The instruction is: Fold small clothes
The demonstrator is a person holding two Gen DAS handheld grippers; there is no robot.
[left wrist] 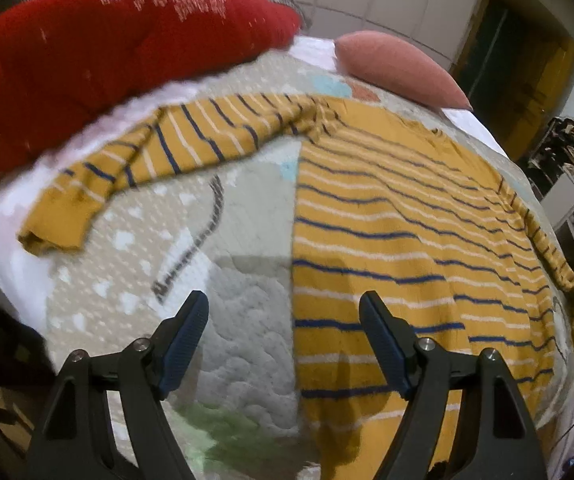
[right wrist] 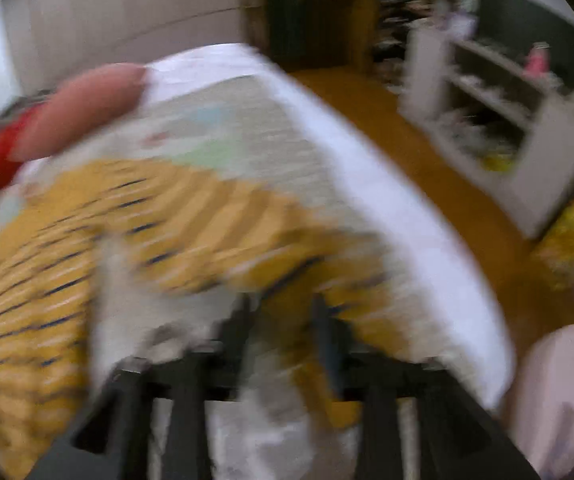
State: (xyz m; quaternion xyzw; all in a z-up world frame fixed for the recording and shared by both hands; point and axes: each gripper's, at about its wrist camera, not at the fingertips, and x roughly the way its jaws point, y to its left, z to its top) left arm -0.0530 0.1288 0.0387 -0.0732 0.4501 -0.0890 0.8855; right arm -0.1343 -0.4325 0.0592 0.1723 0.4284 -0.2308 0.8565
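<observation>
A small mustard-yellow shirt with navy and white stripes [left wrist: 399, 216] lies flat on a patterned quilt [left wrist: 175, 248]. One long sleeve [left wrist: 135, 164] stretches out to the left. My left gripper [left wrist: 285, 312] is open and empty, just above the shirt's left side edge near the hem. In the blurred right wrist view the shirt [right wrist: 47, 272] lies at the left and its other sleeve [right wrist: 279, 248] runs toward my right gripper [right wrist: 283, 320]. The jaws stand partly apart over the sleeve's end. The blur hides whether they touch the cloth.
A red cushion [left wrist: 99, 52] and a pink pillow [left wrist: 399, 68] lie at the bed's far side. The bed's white edge [right wrist: 407, 216] drops to an orange floor [right wrist: 427, 160]. A white shelf unit [right wrist: 519, 128] stands beyond.
</observation>
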